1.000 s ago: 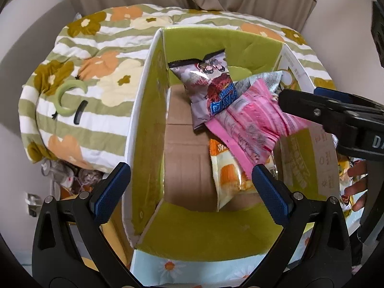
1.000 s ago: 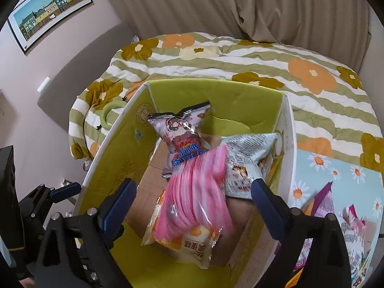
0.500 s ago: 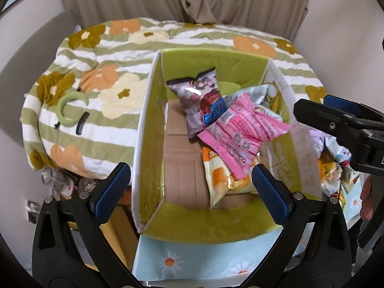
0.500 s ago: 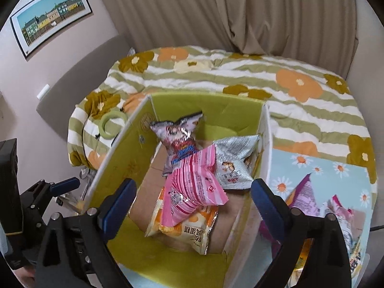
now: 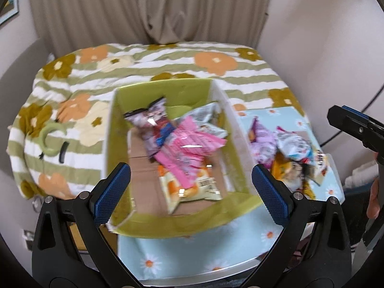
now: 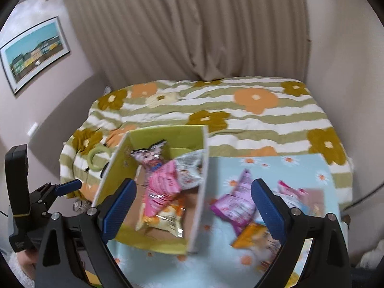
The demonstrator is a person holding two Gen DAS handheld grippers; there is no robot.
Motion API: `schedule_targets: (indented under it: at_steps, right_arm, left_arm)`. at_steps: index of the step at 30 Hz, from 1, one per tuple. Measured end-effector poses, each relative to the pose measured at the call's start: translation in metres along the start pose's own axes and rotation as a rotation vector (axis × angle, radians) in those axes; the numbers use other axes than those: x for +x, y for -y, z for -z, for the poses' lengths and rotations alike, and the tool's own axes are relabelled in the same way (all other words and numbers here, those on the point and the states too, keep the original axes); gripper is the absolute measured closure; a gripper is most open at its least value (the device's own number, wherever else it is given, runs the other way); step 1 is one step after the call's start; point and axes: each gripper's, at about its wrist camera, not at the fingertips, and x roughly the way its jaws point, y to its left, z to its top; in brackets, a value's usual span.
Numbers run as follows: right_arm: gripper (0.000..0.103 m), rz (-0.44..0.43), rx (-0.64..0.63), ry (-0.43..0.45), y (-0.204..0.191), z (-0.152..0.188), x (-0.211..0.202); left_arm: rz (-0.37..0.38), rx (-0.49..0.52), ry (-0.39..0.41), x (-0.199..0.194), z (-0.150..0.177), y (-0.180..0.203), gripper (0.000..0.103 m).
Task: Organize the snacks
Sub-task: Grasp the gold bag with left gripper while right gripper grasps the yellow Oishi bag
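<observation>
Right tool (image 6: pixel 192 206) wide and empty, as is left tool (image 5: pixel 190 189); loose snacks (image 6: pixel 240 206) lie on table (image 6: pixel 300 168) right of box (image 6: pixel 201 192), just under right tool, the nearer one.

We can read no text: print on the snack packets (image 5: pixel 189 148) seems too blurred to make out.

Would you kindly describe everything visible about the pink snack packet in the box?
The pink snack packet is a glossy, crinkled plastic bag with pale printing, blurred here. It lies slanted inside the green-lined cardboard box, on top of the pile: over an orange-and-white packet, against a dark packet and a silver one. Neither gripper touches it.
</observation>
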Motion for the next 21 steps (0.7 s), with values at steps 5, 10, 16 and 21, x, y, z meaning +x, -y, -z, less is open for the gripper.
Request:
schedule_targets:
  at_steps: [5,10,16,21]
  right_arm:
    - [0.008,0.097,0.014,0.019,0.047,0.014,-0.032]
    - [0.008,0.142,0.013,0.009,0.097,0.033,-0.05]
    - [0.008,0.08,-0.074,-0.025,0.156,0.055,-0.055]
    - [0.008,0.011,-0.206,-0.087,0.194,0.073,-0.04]
  left_arm:
    - [0.041,0.038,-0.009,-0.001,0.008,0.044,0.003]
    - [0.041,0.034,-0.02,0.003,0.02,0.094,0.003]
    - [0.022,-0.077,-0.056,0.016,0.044,0.158,0.003]
    - [0.006,-0.164,-0.091,0.037,0.073,0.202,0.003]
